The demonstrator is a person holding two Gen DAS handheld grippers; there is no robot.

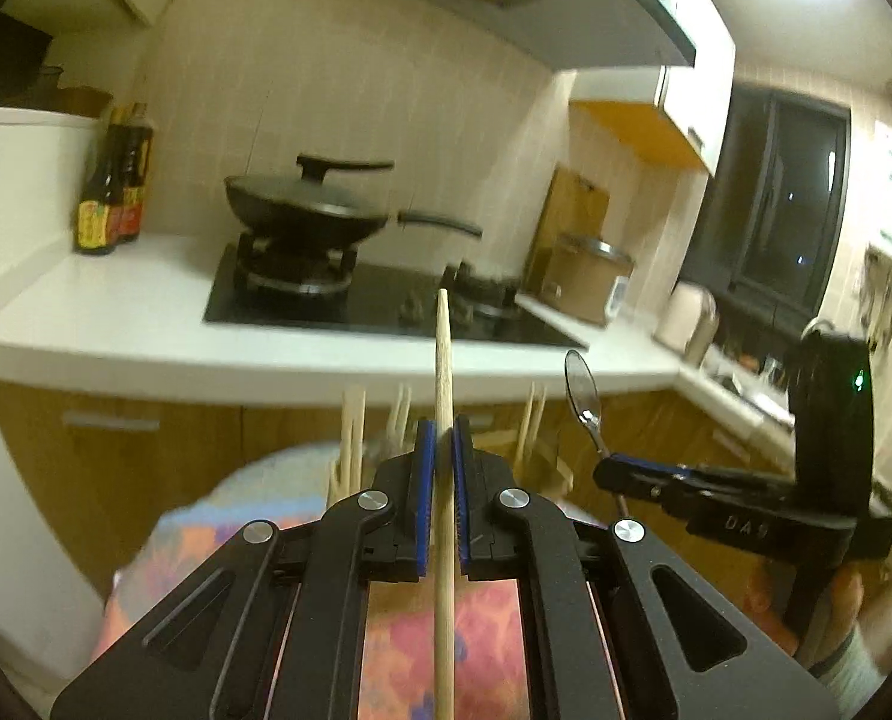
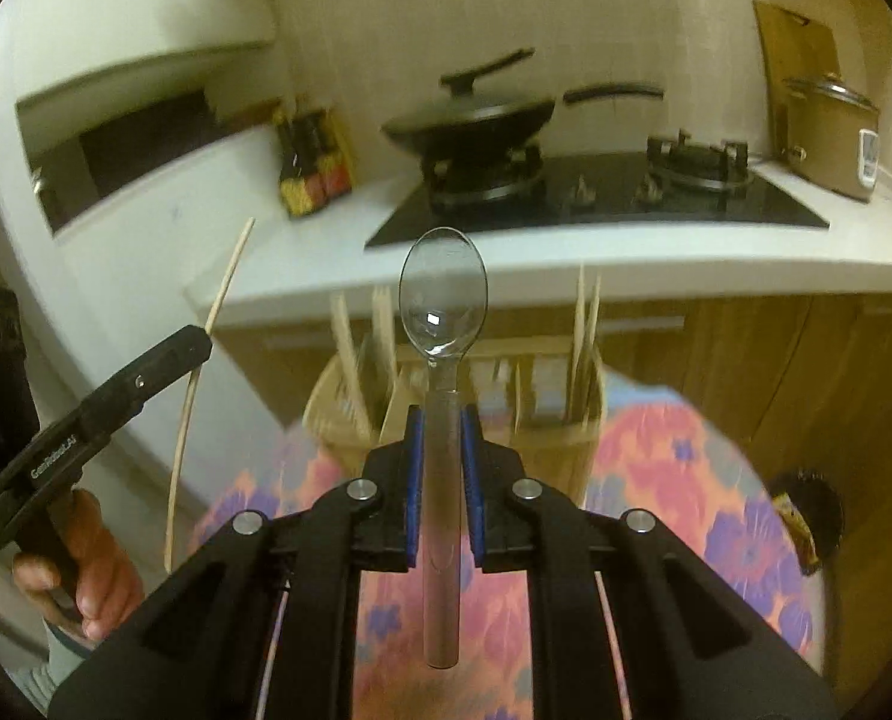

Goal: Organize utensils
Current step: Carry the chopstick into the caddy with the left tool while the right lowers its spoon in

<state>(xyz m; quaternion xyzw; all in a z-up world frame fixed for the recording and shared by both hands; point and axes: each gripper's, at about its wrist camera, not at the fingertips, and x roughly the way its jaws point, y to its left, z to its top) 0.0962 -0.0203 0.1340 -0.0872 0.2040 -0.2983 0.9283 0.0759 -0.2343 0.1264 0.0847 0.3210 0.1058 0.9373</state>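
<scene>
I'm in a small kitchen: a white counter with a stove and lidded wok (image 1: 305, 207) behind, and nearer me a floral-clothed surface (image 2: 715, 480) carrying a wooden holder (image 2: 475, 396) that already has several chopsticks standing in its slots. My left gripper (image 1: 444, 444) has its fingers clamped on one chopstick (image 1: 444, 420), held upright above the surface. My right gripper (image 2: 443, 438) has its fingers clamped on a spoon (image 2: 444, 312) by the handle, bowl pointing up. I judge the sorting partly done, with both held pieces still to go into the holder. The right view shows the holder's compartments and my left hand (image 2: 80, 564); the left view mostly hides the holder behind its own fingers, but shows the window (image 1: 769, 204) and range hood.
</scene>
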